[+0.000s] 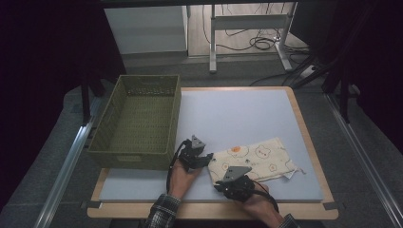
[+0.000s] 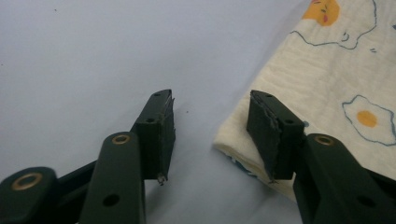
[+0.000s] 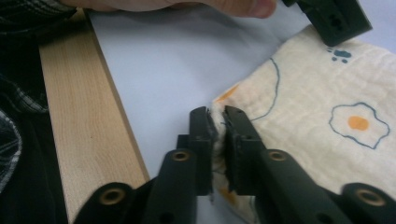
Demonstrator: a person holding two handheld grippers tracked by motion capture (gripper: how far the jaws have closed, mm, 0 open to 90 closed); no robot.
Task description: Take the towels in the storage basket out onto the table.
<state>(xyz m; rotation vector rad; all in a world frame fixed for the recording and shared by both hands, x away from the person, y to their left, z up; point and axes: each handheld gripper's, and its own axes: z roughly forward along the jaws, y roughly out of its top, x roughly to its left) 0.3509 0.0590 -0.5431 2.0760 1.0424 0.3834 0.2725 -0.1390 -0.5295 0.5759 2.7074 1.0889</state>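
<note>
A cream cloth (image 1: 259, 159) printed with fried eggs lies flat on the pale mat (image 1: 228, 114). My right gripper (image 1: 223, 183) is shut on the cloth's near left corner; in the right gripper view (image 3: 217, 126) a fold of the fabric (image 3: 317, 121) is pinched between the pads. At the cloth's left edge my left gripper (image 1: 206, 159) stands open. In the left gripper view (image 2: 210, 121) one jaw sits over the cloth's edge (image 2: 327, 84) and the other over bare mat, with the corner of the fabric between them unpressed.
A green woven basket (image 1: 138, 121) stands empty at the table's left, just beyond the left hand. The wooden table edge (image 3: 88, 126) runs close beside the right gripper. The mat beyond and right of the cloth is bare.
</note>
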